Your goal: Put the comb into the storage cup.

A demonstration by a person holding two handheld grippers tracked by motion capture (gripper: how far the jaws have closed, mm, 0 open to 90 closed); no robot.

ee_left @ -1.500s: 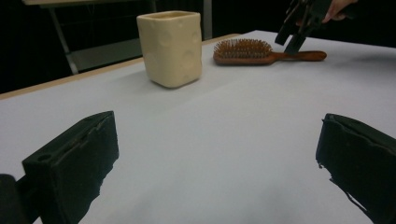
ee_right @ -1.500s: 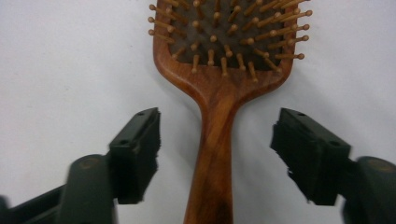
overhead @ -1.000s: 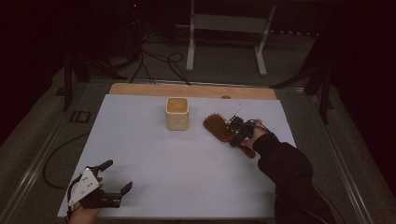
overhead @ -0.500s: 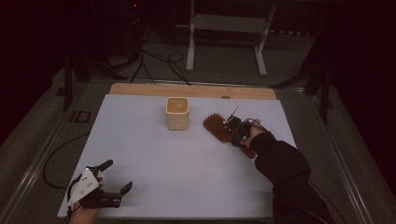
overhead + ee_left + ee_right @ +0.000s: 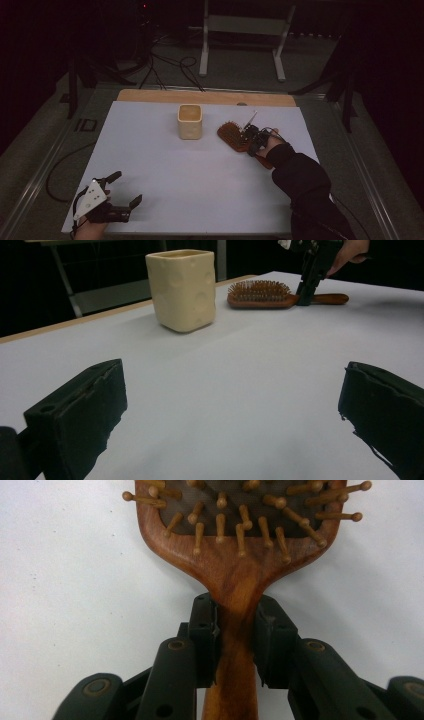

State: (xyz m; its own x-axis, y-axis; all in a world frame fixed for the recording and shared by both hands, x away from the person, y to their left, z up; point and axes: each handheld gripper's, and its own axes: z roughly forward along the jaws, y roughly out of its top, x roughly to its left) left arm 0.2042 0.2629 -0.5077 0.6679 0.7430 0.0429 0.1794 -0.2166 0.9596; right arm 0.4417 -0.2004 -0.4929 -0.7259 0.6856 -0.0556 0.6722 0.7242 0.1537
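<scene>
R gripper (image 5: 235,645): clamped on brown wooden paddle hairbrush (image 5: 240,540) handle, brush flat on white tabletop (image 5: 200,170)
L gripper (image 5: 125,190): jaws wide apart, holding nothing

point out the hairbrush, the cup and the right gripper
hairbrush (image 5: 235,575): right gripper view, on the wooden neck where head meets handle
cup (image 5: 184,290): left gripper view, on its cream front wall
right gripper (image 5: 251,140): high view, on the black body over the brush handle
</scene>
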